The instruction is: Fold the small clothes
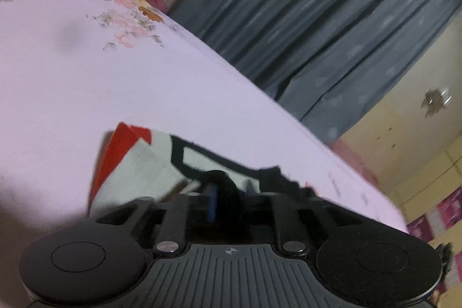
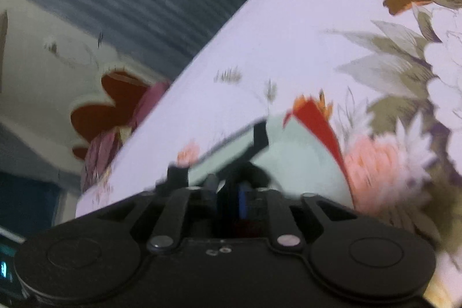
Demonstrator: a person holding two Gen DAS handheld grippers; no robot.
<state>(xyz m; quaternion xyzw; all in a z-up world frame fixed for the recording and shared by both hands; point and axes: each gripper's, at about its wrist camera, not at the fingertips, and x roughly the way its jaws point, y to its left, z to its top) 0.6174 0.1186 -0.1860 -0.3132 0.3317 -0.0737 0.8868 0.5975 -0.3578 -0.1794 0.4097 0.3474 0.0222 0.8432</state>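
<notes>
1. Currently, the garment, white with red and black trim, lies on the bed, at lower centre of both views, just ahead of each gripper.
2. Left gripper: fingers blurred, their tips hidden; width cannot be told. Black trim sits at the tips; contact unconfirmed.
3. Right gripper: same finding; whether the fingers are parted or pinching cloth cannot be told.
4. Judgement: a fold is being laid or released.
5. Recommendation: set the edge down square on the lower layer, keep both corners level, release together, and withdraw without dragging the cloth.
</notes>
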